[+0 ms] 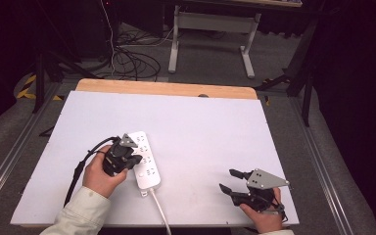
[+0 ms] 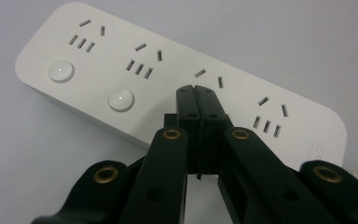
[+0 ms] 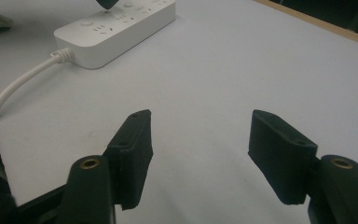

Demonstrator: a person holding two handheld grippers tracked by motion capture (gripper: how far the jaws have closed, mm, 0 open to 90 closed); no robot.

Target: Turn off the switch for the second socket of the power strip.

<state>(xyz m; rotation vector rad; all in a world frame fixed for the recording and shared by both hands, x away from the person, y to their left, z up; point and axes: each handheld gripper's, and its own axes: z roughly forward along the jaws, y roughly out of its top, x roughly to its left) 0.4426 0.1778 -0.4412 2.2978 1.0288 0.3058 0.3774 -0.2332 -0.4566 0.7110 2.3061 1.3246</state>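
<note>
A white power strip [image 1: 146, 160] with several sockets and round switch buttons lies on the white table, its cord [image 1: 159, 209] running off the near edge. My left gripper [image 1: 136, 159] is shut with nothing between its jaws, its tip [image 2: 196, 87] right over the strip [image 2: 177, 79] beside the third socket; I cannot tell if it touches. Two round buttons [image 2: 121, 99] show to the left of the tip. My right gripper [image 1: 227, 180] stands open and empty near the table's front right, its fingertips [image 3: 137, 122] spread wide above bare table, the strip [image 3: 116, 29] far off.
The white board [image 1: 200, 132] covers a wooden table whose back edge [image 1: 166, 88] shows. Beyond it stand a white desk frame [image 1: 210, 34] and loose cables [image 1: 132, 58] on the floor. Wide bare room lies in the table's middle and back.
</note>
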